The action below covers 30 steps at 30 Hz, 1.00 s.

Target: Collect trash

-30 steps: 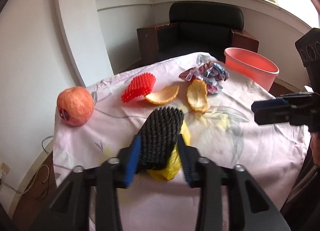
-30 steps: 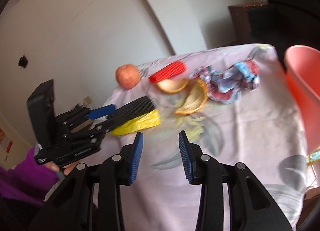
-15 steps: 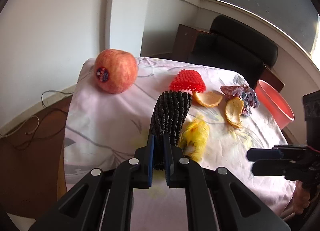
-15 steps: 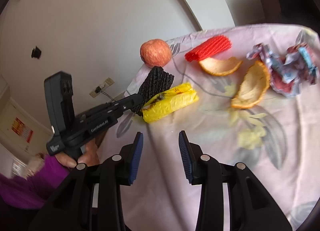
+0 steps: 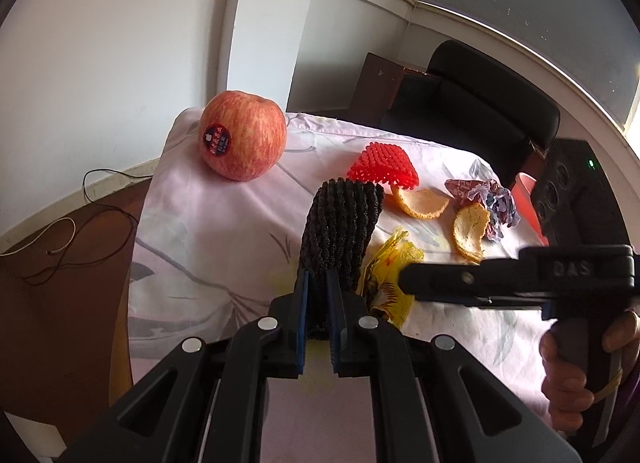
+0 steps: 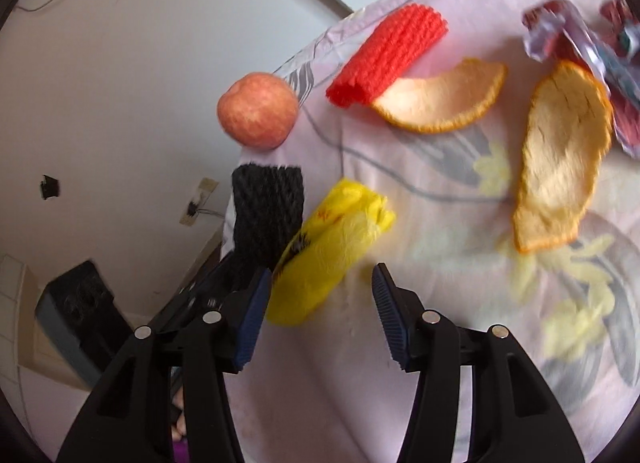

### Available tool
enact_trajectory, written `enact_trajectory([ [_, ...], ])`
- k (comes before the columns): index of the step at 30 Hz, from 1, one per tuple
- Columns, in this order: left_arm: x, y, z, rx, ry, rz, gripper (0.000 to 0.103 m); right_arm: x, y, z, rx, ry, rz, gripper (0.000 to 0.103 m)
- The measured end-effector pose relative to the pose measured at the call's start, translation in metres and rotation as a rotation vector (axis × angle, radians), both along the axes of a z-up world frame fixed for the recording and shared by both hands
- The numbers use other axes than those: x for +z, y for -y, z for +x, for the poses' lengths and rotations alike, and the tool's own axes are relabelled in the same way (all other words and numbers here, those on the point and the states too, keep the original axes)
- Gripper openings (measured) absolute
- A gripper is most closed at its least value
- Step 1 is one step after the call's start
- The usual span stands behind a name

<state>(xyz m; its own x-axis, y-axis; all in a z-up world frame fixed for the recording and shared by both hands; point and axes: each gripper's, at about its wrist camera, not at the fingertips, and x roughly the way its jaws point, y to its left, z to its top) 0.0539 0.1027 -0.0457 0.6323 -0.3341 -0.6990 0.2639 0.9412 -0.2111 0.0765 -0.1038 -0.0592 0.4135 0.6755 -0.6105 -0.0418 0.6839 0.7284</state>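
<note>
At 6 o'clock, left gripper (image 5: pixel 317 317) now clamped on black foam net (image 5: pixel 340 231); right gripper (image 6: pixel 320 315) moved in, jaws opening around yellow wrapper (image 6: pixel 328 247), w/o pad contact.

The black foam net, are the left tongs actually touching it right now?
Touching. In the left wrist view the left tongs are shut on the black foam net's lower end, both blue pads pressing into it.

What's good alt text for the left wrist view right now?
The left gripper is shut on a black foam net sleeve over a pale floral tablecloth. Beyond lie an apple, a red foam net, orange peels and a crumpled yellow bag; the right gripper reaches in beside the bag.
</note>
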Motion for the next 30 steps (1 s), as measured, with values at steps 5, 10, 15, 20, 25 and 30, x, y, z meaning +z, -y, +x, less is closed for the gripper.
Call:
enact_trajectory([
  [5, 0.0, 0.004, -0.002, 0.004, 0.002, 0.0, 0.01, 0.004, -0.015, 0.004, 0.032, 0.055, -0.043, 0.038],
  [10, 0.002, 0.004, -0.002, 0.019, -0.003, -0.017, 0.034, 0.003, -0.002, -0.004, 0.033, 0.084, -0.065, 0.015],
  [15, 0.005, 0.007, -0.003, 0.019, -0.007, -0.055, 0.042, 0.024, 0.024, -0.022, 0.008, 0.18, -0.224, 0.01],
  [20, 0.006, 0.025, -0.003, -0.006, 0.001, -0.021, 0.042, 0.032, 0.055, -0.058, -0.022, 0.262, -0.457, 0.01],
  [25, 0.003, 0.039, -0.001, -0.014, -0.006, 0.021, 0.042, 0.032, 0.089, -0.084, -0.061, 0.264, -0.565, 0.01],
  [30, -0.001, 0.05, 0.002, -0.007, -0.022, 0.047, 0.018, 0.034, 0.117, -0.102, -0.089, 0.24, -0.578, 0.01],
])
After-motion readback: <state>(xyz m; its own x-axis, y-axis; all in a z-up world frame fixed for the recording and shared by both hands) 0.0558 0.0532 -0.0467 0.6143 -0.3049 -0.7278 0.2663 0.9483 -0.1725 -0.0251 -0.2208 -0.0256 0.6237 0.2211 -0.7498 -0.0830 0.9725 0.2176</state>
